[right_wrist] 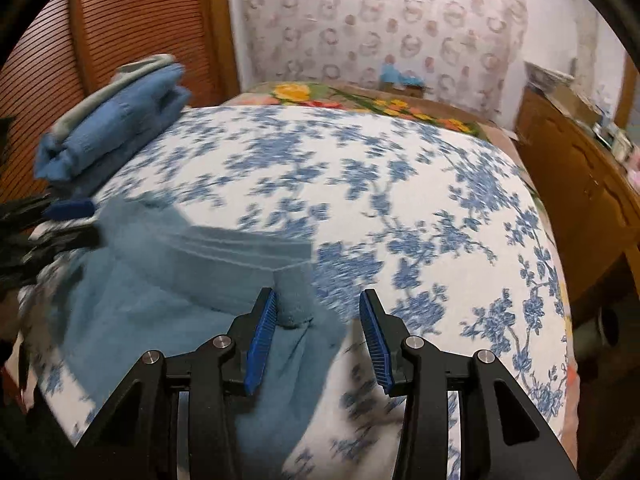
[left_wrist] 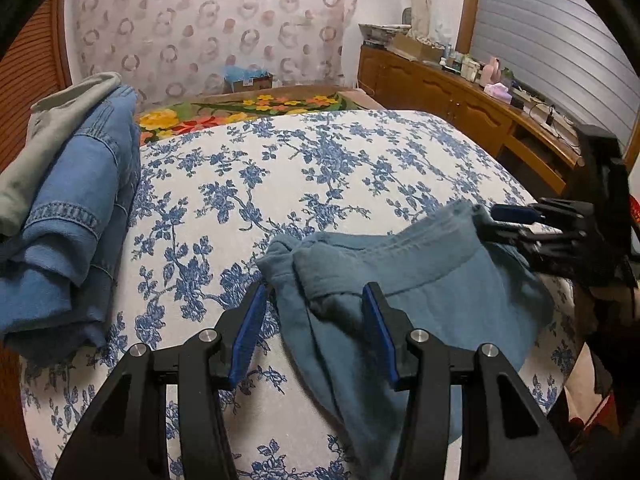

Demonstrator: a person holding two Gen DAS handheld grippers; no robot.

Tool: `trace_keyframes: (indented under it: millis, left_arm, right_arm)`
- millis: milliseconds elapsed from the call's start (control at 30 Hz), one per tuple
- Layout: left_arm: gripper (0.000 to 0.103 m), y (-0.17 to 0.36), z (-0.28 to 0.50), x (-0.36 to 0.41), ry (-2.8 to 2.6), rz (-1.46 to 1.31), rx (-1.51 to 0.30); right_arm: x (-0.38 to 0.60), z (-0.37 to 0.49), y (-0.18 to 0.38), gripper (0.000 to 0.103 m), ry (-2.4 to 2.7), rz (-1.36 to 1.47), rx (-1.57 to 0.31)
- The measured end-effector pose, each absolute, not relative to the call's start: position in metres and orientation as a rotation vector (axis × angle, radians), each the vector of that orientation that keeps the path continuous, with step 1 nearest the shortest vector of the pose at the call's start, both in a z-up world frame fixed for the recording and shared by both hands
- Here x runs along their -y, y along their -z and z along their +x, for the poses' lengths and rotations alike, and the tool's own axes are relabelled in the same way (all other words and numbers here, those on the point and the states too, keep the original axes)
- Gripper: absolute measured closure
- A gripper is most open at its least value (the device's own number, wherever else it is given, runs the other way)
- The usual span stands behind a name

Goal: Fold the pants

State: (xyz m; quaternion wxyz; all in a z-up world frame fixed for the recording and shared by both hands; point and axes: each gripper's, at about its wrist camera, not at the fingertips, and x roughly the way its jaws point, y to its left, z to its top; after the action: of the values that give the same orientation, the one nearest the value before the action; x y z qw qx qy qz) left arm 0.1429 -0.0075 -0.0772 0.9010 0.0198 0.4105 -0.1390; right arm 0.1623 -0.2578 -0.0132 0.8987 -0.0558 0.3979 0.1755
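My left wrist camera looks forward and down along my left tool [left_wrist: 316,296], close above the bed [left_wrist: 320,152]. My right wrist camera does likewise from beside it. Both views share the bed and the teal pants [left_wrist: 420,280].

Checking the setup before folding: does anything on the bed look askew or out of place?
Only the teal pants: their waistband lies bunched and rumpled, not flat, between the two grippers. The folded stack looks tidy.

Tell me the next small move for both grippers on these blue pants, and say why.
Probably close both: the left gripper and right gripper stand open, each straddling a bunched corner of the blue pants' waistband on the floral bedspread; neither pinches cloth yet.
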Motion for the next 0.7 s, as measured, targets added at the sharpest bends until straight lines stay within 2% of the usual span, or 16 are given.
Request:
trace_keyframes:
  millis: [700]
  left_arm:
    - [0.048,0.099,0.155,0.007,0.280,0.045,-0.893]
  right_arm:
    - [0.268,0.135,0.022,0.058,-0.407,-0.037,-0.833]
